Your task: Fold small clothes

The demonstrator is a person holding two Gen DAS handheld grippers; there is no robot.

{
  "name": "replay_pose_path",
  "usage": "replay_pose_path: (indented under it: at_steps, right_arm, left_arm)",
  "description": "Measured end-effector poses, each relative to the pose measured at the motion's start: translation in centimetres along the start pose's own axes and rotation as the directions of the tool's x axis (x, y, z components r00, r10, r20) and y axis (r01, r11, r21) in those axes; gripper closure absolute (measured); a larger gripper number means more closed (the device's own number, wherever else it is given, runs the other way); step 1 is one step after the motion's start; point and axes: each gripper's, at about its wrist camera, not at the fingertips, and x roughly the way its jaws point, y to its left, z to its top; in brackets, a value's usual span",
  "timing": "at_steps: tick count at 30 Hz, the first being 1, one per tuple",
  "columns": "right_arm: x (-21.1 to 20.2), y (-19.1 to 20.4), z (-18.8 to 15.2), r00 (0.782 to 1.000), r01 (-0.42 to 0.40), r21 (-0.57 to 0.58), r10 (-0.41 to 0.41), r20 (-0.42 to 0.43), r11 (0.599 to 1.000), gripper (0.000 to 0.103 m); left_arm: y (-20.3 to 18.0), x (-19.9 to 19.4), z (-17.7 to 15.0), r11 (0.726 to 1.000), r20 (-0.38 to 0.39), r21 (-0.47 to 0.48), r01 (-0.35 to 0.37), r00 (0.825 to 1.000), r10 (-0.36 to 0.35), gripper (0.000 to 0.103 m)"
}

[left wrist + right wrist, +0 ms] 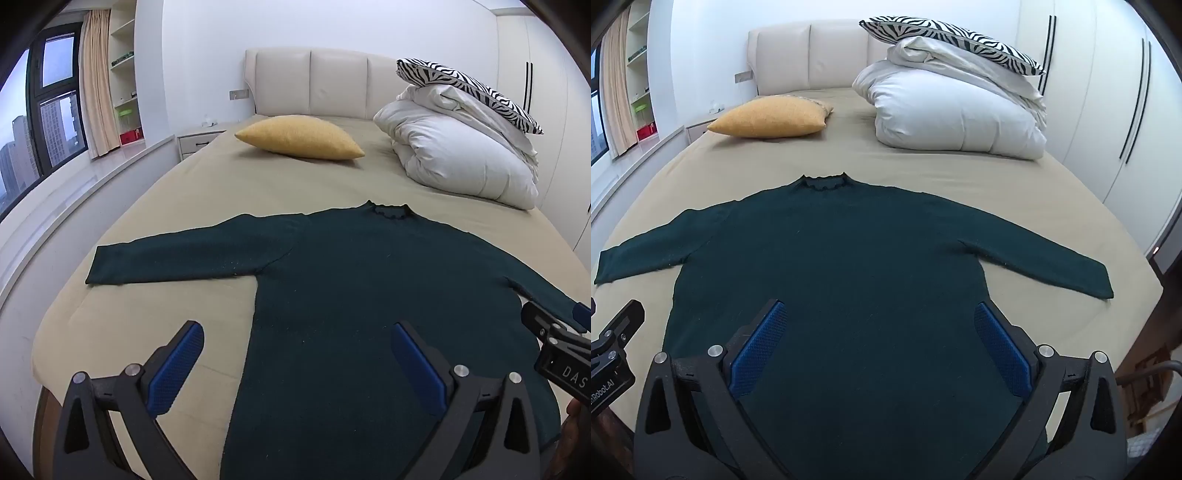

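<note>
A bright bedroom here, white walls, a window (pixel 48 110) with city towers outside on the left, curtain (pixel 94 85) hanging beside it, open shelves (pixel 125 66) next along. The bed (pixel 207 184) fills the scene, tan sheet pulled smooth, cream padded headboard (pixel 332 83) at the far end. Up near the headboard sits a mustard-yellow cushion (pixel 301 136), and to its right a bundled white duvet (pixel 454 155) with a zebra-print pillow (pixel 472 90) perched on top. A white wardrobe (pixel 1108 110) lines the right wall.

And there is the garment: a dark green sweater (pixel 857 266) lying flat on the sheet at the near end of the bed, frilled collar (pixel 823 182) pointing toward the headboard, both sleeves spread out to the sides, hem toward the cameras.

The left gripper (pixel 297 363) hovers over the sweater's lower left edge, jaws spread wide, nothing between the blue pads (pixel 177 365); one pad is over bare sheet, the other over green knit. The right gripper (pixel 877 349) hangs over the sweater's lower body, jaws likewise spread wide and holding nothing, dark fabric showing between them. Each tool peeks into the other's view at the frame edge. Whether either touches the cloth, hard to tell from these angles.
</note>
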Motion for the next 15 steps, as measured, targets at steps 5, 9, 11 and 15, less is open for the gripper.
replay_pose_path:
  at_steps: [5, 9, 11, 15]
  right_arm:
    - [0.3, 0.1, -0.3, 1.0, 0.008, -0.004, -0.008, -0.002, 1.0, 0.0]
    - [0.7, 1.4, -1.3, 1.0, 0.015, -0.003, -0.015, -0.001, 1.0, 0.0]
    - [1.2, 1.8, -1.2, 1.0, 0.013, -0.001, -0.013, -0.005, 1.0, 0.0]
    - [0.8, 1.2, -0.9, 1.0, -0.008, 0.0, 0.008, -0.013, 1.0, 0.0]
  left_arm:
    - [0.0, 0.0, 0.0, 1.0, 0.005, 0.006, -0.003, 1.0, 0.003, 0.0]
    - [0.2, 0.0, 0.1, 1.0, 0.006, 0.006, 0.0, 1.0, 0.0, 0.0]
    - [0.3, 0.1, 0.1, 1.0, 0.006, 0.007, 0.0, 1.0, 0.0, 0.0]
    - [-0.1, 0.0, 0.0, 1.0, 0.005, 0.008, -0.009, 1.0, 0.009, 0.0]
